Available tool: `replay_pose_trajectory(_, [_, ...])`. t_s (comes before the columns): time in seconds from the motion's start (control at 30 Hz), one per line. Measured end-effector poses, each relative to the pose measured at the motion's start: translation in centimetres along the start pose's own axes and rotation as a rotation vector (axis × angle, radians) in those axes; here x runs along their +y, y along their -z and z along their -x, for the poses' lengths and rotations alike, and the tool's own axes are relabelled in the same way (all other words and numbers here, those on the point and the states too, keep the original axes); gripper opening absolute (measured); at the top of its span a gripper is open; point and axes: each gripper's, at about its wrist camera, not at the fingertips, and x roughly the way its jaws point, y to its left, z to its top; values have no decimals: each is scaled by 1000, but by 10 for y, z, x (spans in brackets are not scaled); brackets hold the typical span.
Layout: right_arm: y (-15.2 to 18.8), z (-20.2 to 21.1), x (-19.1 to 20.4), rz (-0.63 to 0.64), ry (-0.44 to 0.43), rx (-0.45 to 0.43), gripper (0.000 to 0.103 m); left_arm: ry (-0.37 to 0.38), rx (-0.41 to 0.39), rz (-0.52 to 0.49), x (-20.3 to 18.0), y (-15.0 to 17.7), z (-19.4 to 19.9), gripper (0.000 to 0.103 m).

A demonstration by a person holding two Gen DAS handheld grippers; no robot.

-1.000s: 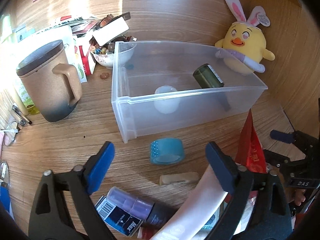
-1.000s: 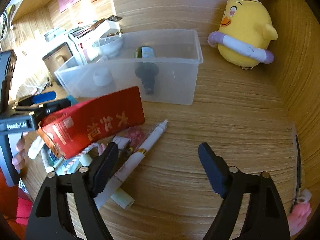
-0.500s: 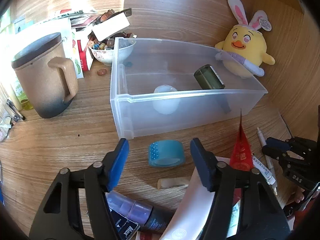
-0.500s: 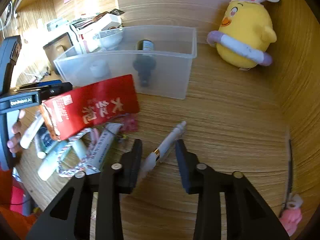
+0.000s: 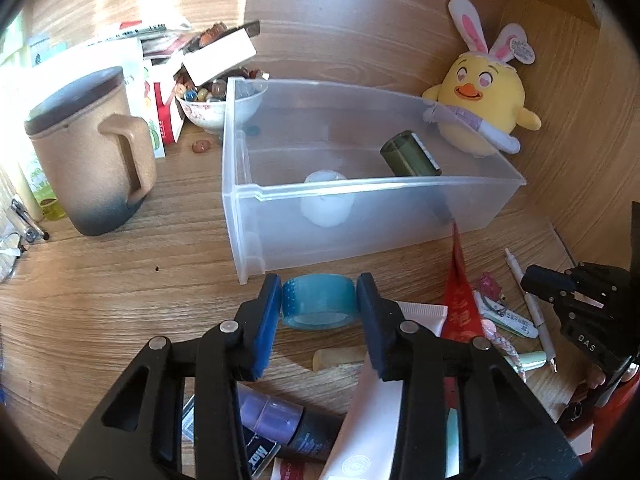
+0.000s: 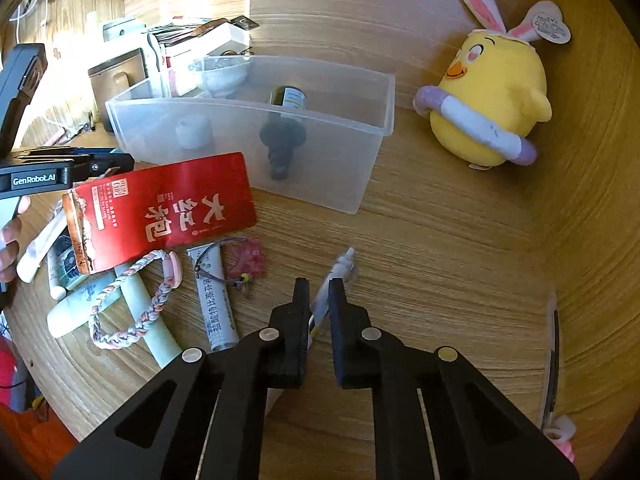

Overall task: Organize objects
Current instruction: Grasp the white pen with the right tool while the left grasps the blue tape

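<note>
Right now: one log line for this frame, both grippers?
left gripper: closing on blue tape roll | right gripper: shut on white pen | clear bin: holds green bottle, white cap

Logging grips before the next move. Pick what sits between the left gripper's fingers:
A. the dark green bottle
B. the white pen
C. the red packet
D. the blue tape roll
D: the left gripper has its blue pads on either side of the blue tape roll on the desk, just in front of the clear bin.

My wooden desk (image 5: 100, 300), clear plastic bin (image 5: 360, 216) in the middle, brown mug (image 5: 88, 160) left, yellow chick plush (image 5: 484, 112) right, blue tape roll (image 5: 318, 300) before my claw, red packet (image 6: 164, 208) among clutter.
</note>
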Motion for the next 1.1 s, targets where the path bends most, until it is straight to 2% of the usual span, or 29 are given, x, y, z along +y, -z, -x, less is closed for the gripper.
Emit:
replay_pose_trajectory(0.07, [0,0,-3,-9,1,11,9,-4,-20,-1,0,-1,7,39])
replay_pose_trajectory(0.2, [0,2,-15,-86,-52,55,9,2,-43,-2,-1,-4,17,39])
replay_pose_trajectory(0.33, [4,4,-15,-95,-32,62,11,8,-64,-11,-4,-8,25,39])
replay_pose_trajectory(0.57, [14,7,-9,-93,2,78,24,13,-99,-26,-10,-17,34,39])
replay_pose_trajectory(0.77, [22,7,-9,-119,-8,56,23,20,-143,-39,-17,-27,45,39])
replay_pose_trajectory(0.87, [24,6,-12,-121,-1,36,19,19,-164,-48,-21,-33,50,39])
replay_pose_trajectory(0.93, [23,4,-17,-133,-4,31,12,17,-177,-55,-24,-37,52,39])
replay_pose_trajectory(1.1, [22,4,-27,-157,-16,15,11,10,-195,-59,-26,-49,53,39])
